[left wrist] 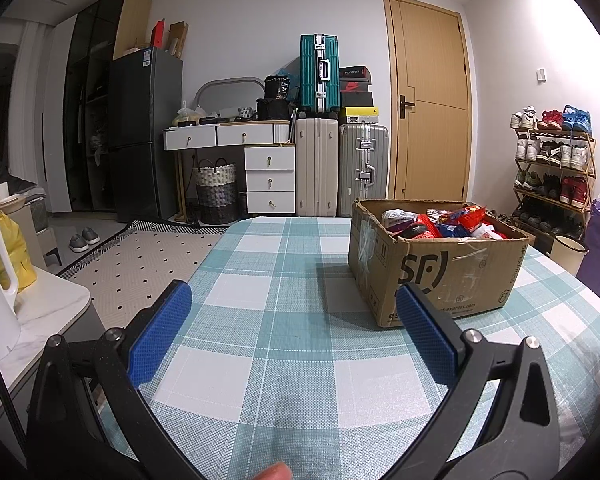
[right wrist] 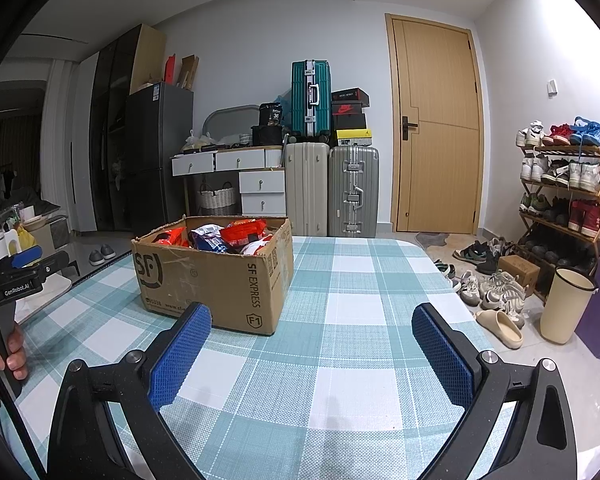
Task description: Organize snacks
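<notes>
Left wrist view: the left gripper [left wrist: 294, 322], two black arms faced with blue textured pads, hangs spread wide over a table covered in a teal-and-white checked cloth [left wrist: 284, 312], with nothing between the pads. One brown cardboard shipping box [left wrist: 440, 256], open at the top and printed with black "SF" lettering, stands on the cloth ahead and to the right of this gripper, apart from it. Inside lies a heap of red, blue and white snack packets [left wrist: 444, 222]; they overlap too much to count. A fingertip [left wrist: 274, 472] shows at the bottom edge.

In the right wrist view the right gripper [right wrist: 312, 346] is likewise spread wide and empty above the cloth, with the box ahead and to its left. At the left edge a hand [right wrist: 14, 350] grips the handle of the left gripper.

Against the far wall stand three hard suitcases: one teal [left wrist: 319, 74] stacked on top, one cream [left wrist: 316, 166] and one silver [left wrist: 363, 168] below. One light wooden door [left wrist: 432, 96] is closed. One wooden shoe rack [right wrist: 564, 196] holds several tiers of shoes.
</notes>
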### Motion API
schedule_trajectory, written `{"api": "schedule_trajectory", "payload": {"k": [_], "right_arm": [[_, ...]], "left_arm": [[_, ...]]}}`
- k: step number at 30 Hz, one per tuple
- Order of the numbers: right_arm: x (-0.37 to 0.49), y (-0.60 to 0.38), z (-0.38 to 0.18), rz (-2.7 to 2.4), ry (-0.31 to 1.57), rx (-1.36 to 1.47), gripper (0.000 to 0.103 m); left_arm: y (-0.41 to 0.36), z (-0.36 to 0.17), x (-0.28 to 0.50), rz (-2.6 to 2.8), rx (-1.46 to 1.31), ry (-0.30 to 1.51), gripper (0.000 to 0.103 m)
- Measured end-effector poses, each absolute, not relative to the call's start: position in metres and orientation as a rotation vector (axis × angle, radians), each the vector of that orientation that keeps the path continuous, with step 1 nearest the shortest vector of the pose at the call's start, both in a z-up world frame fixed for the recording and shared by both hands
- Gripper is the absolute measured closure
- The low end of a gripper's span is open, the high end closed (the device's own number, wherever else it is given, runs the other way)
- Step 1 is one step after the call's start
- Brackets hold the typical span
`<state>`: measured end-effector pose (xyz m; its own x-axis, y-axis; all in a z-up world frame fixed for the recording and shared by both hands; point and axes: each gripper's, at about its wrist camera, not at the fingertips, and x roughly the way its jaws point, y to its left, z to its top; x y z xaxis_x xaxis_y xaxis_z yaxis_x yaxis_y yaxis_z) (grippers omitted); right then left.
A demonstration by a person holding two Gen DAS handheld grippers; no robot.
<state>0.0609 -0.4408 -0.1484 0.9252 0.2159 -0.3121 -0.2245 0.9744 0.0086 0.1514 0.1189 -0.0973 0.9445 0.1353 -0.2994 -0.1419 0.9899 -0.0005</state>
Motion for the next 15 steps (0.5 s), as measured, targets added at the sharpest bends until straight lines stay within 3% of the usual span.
{"api": "schedule_trajectory", "payload": {"k": [15], "right_arm": [[0.0607, -0.4405, -0.1487, 0.226, 0.317, -0.026, 0.001]], "left_arm": [[0.1187, -0.0966, 0.1501, 0.141, -0.022, 0.303, 0.001]]}}
